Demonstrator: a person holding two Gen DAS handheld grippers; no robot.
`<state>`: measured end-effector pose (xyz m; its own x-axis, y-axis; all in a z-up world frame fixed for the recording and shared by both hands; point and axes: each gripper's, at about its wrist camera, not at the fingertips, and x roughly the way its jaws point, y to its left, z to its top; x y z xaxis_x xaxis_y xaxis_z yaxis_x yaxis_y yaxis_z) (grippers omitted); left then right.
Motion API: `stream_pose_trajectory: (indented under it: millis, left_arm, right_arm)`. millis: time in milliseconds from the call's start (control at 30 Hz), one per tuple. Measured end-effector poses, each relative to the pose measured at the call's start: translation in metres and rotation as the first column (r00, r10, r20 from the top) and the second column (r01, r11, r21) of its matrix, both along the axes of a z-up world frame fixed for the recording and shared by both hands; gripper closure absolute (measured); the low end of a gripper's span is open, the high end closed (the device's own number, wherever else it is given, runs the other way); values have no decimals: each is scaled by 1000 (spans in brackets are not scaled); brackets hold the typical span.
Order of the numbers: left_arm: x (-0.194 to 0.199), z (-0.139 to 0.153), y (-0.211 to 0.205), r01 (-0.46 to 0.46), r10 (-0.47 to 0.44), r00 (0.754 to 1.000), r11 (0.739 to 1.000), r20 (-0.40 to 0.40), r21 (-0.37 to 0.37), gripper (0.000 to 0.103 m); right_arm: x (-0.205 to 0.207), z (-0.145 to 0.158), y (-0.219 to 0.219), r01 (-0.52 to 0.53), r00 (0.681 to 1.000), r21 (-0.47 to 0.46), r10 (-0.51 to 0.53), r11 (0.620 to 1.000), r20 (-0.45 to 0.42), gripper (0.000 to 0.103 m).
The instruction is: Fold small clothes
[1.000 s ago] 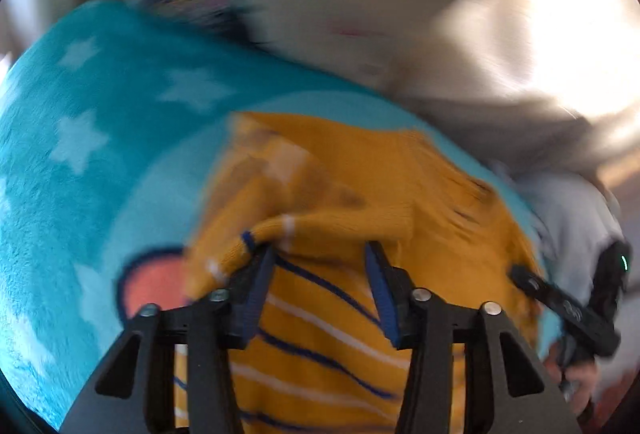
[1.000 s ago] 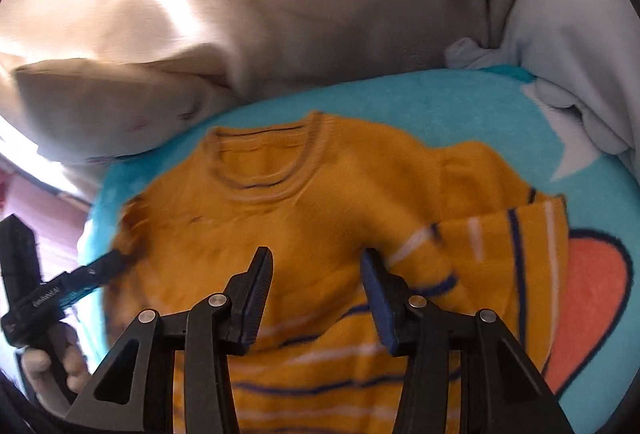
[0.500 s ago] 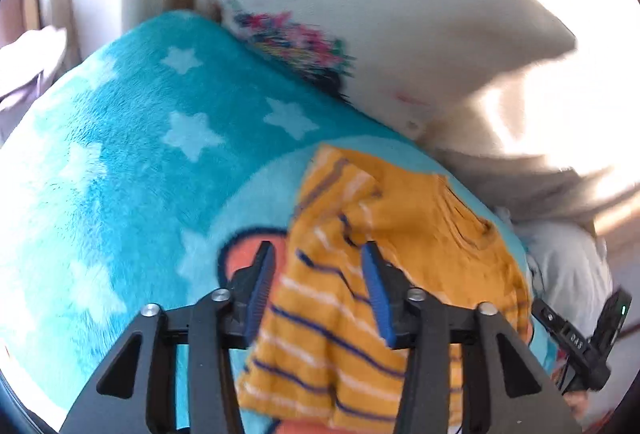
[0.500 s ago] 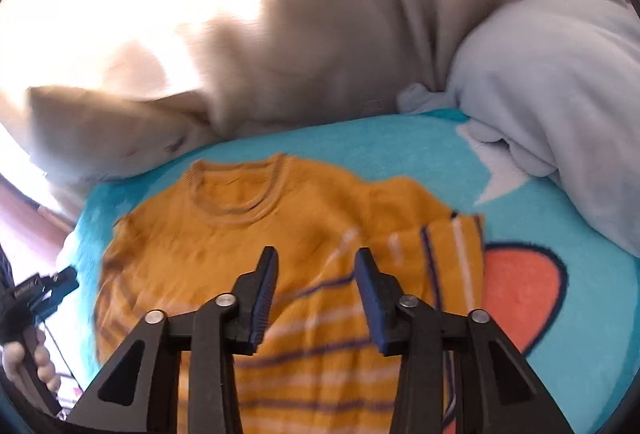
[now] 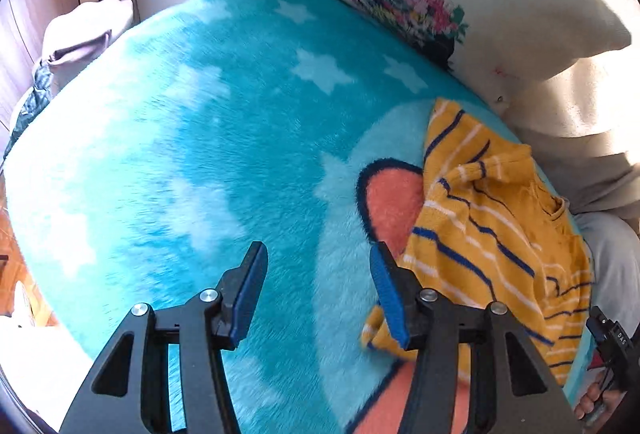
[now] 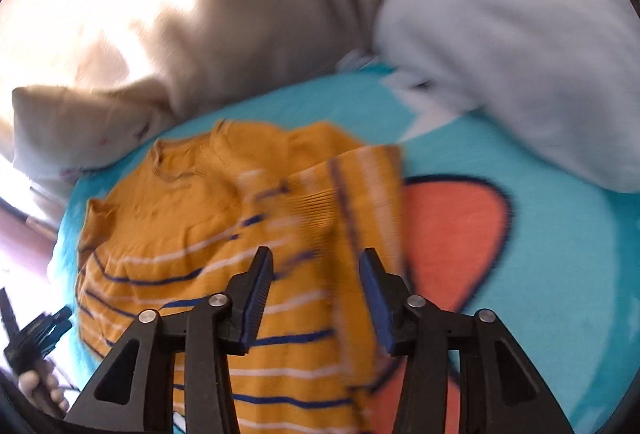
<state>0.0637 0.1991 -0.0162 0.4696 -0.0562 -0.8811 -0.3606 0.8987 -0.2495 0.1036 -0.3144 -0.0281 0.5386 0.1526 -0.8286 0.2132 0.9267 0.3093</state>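
Left claw (image 5: 316,286): jaws just opened, nothing between them; now off the sweater (image 5: 488,230), over bare blanket (image 5: 200,153).
Sweater: on the blanket, 1 sleeve folded across its body.
Right claw (image 6: 316,290): open, empty, above the stripes.
Meaning: sleeve fold released; the other side likely comes next.

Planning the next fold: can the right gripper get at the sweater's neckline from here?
Probably yes. The right gripper is open and empty above the yellow sweater; the neckline lies uncovered ahead.
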Motion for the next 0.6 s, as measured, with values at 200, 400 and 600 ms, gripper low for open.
stream_pose_trajectory:
  millis: [200, 400, 600]
  left_arm:
    - [-23, 20, -17, -5, 5, 999, 1000, 32, 3, 51]
    - [-49, 38, -67, 51, -55, 996, 997, 72, 60, 51]
    - [-67, 42, -102, 104, -109, 990, 993, 84, 63, 50]
  right_arm:
    - [-39, 14, -9, 13, 999, -1, -13, 1000, 32, 54]
    - [-73, 11, 1, -41, 999, 4, 41, 999, 30, 52]
    - [-77, 4, 38, -143, 988, -113, 149, 983, 44, 52]
